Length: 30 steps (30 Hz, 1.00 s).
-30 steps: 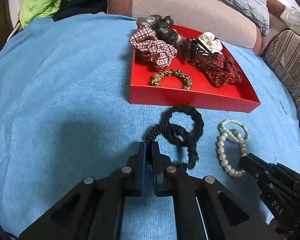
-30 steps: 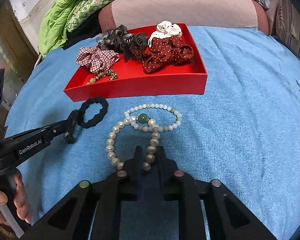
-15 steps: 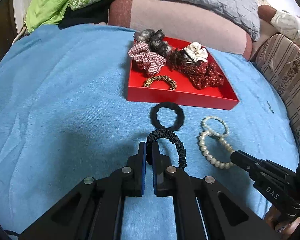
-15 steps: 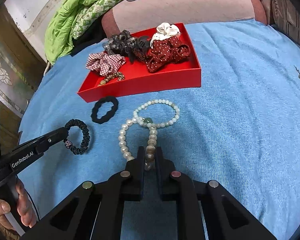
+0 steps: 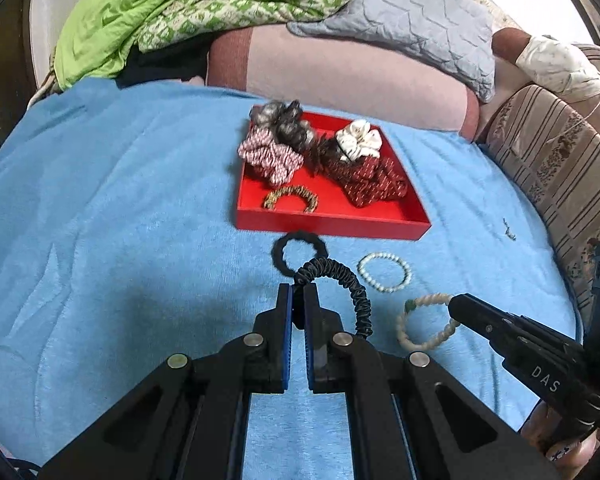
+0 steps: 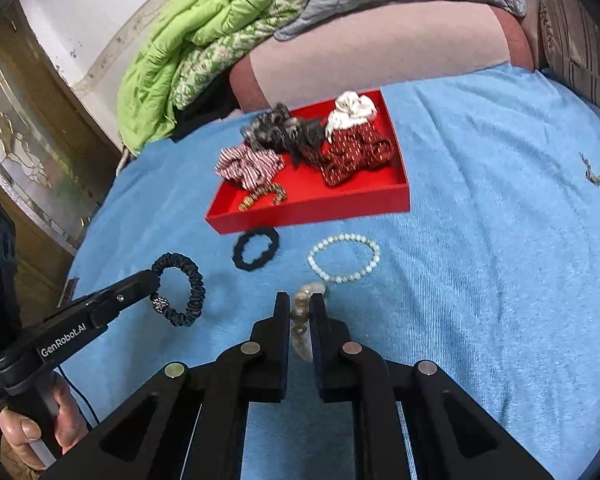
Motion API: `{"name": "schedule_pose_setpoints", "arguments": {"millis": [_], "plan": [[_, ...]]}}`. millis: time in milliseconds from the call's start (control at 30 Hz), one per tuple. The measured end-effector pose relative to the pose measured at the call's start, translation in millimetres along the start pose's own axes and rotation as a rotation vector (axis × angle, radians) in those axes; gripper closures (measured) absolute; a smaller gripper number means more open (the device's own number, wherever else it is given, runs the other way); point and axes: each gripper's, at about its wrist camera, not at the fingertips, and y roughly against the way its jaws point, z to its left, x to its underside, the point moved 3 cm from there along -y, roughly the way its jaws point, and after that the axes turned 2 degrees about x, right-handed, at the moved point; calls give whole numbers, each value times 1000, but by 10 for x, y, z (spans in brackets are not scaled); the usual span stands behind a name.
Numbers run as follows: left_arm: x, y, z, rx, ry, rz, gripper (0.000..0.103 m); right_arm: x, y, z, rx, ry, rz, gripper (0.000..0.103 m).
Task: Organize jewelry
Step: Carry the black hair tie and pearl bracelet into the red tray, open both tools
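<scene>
Right wrist: black scrunchie, pearl bracelet, red tray

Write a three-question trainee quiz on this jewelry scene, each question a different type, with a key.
1. Multiple choice: What is the left gripper shut on? A) the black ruffled hair tie B) a gold bangle C) a white scrunchie
2. True or false: The right gripper has its cream bead bracelet lifted clear of the blue cover.
3. Fill in: Two loose items lie on the cover in front of the red tray: a pale bead bracelet and a black ____.

Key: 1 A; 2 true; 3 hair tie
</scene>
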Motion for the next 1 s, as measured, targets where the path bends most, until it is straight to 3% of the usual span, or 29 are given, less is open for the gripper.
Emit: {"name": "schedule_pose_setpoints", "arguments": {"millis": [433, 1000], "plan": [[-79, 312, -121, 7, -16, -61, 98, -285, 344, 128, -40, 22, -70, 92], [-361, 264, -194, 6, -55, -74, 98, -559, 361, 123, -23, 40, -84, 92]]}}
